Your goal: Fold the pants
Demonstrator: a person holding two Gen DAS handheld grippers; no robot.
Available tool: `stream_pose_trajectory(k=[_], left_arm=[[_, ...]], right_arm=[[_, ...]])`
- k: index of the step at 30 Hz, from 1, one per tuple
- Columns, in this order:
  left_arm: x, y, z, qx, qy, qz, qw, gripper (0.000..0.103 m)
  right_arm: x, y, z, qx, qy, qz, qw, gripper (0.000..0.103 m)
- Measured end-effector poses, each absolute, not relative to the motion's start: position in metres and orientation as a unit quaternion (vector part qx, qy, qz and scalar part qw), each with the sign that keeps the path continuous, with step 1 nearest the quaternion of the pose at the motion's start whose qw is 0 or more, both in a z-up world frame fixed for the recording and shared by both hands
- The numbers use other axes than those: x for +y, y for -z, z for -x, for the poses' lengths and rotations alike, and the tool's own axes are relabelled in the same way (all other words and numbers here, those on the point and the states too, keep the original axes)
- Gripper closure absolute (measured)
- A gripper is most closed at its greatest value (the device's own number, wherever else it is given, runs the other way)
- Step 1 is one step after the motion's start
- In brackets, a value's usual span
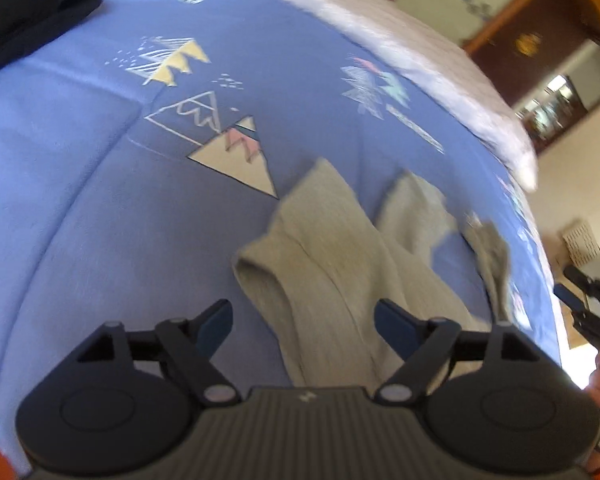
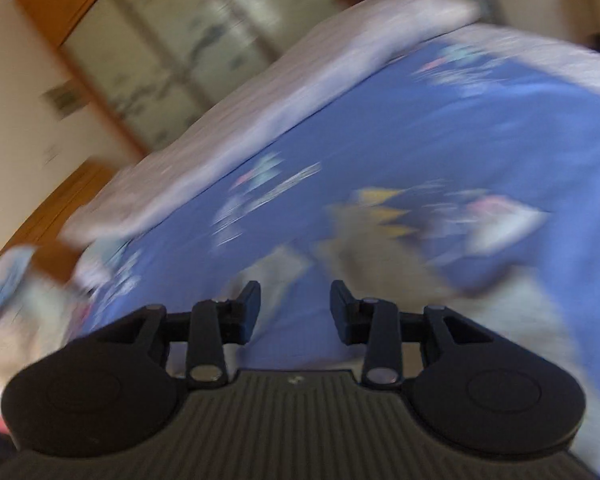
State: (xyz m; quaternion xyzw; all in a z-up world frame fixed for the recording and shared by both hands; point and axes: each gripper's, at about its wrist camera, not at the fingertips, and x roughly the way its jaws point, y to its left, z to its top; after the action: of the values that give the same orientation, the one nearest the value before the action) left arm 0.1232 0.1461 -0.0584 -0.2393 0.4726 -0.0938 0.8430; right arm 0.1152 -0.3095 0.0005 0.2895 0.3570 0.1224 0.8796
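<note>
pants (image 1: 320, 264): plain pale grey-beige below my jaws
bedspread (image 1: 100, 200): blue, printed with white, yellow and pink triangle mountains
blanket (image 1: 380, 32): pale lilac-white along the far edge
garment (image 1: 28, 12): black
my fingers (image 1: 396, 324): dark blue pads on black arms

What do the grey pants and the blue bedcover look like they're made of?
Grey pants: soft knit, probably cotton jersey; matte, with fine lengthwise ribbing and limp folds. Blue bedcover: smooth woven fabric, likely cotton, matte, printed with triangles, with stitched seams suggesting padding.
</note>
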Motion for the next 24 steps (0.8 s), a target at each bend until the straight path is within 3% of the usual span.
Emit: stream_pose_trajectory(k=[3, 4, 6, 7, 8, 9, 10, 11, 13, 18, 21, 24], left_arm=[[0.145, 0.068, -0.141, 0.473, 0.091, 0.245, 0.841, 0.02], [0.144, 0.072, -0.146, 0.478, 0.091, 0.242, 0.84, 0.025], [0.139, 0.08, -0.15, 0.491, 0.102, 0.234, 0.833, 0.053], [0.135, 0.085, -0.151, 0.501, 0.116, 0.235, 0.825, 0.081], [0.132, 0.09, -0.153, 0.511, 0.129, 0.239, 0.815, 0.097], [0.129, 0.091, -0.152, 0.515, 0.13, 0.237, 0.813, 0.097], [0.128, 0.087, -0.149, 0.51, 0.128, 0.227, 0.82, 0.098], [0.13, 0.079, -0.145, 0.499, 0.131, 0.222, 0.827, 0.098], [0.146, 0.053, -0.136, 0.462, 0.141, 0.236, 0.843, 0.098], [0.199, 0.001, -0.1, 0.401, 0.133, 0.265, 0.867, 0.098], [0.206, 0.006, -0.079, 0.417, 0.127, 0.268, 0.859, 0.098], [0.193, 0.032, -0.067, 0.468, 0.11, 0.241, 0.843, 0.098]], right_arm=[[-0.237, 0.015, -0.18, 0.405, -0.166, -0.24, 0.867, 0.052], [-0.214, 0.023, -0.202, 0.421, -0.179, -0.228, 0.859, 0.051], [-0.189, 0.045, -0.247, 0.458, -0.176, -0.203, 0.847, 0.05], [-0.172, 0.059, -0.266, 0.479, -0.17, -0.191, 0.84, 0.05], [-0.174, 0.073, -0.275, 0.494, -0.167, -0.187, 0.833, 0.05], [-0.173, 0.09, -0.286, 0.515, -0.165, -0.191, 0.819, 0.054], [-0.17, 0.104, -0.291, 0.541, -0.167, -0.195, 0.801, 0.067], [-0.171, 0.108, -0.297, 0.554, -0.164, -0.193, 0.793, 0.097], [-0.175, 0.087, -0.306, 0.531, -0.172, -0.202, 0.804, 0.098], [-0.29, -0.015, -0.285, 0.313, -0.155, -0.341, 0.873, 0.098], [-0.38, -0.037, -0.242, 0.218, -0.099, -0.414, 0.878, 0.098], [-0.445, -0.033, -0.186, 0.21, -0.035, -0.422, 0.881, 0.098]])
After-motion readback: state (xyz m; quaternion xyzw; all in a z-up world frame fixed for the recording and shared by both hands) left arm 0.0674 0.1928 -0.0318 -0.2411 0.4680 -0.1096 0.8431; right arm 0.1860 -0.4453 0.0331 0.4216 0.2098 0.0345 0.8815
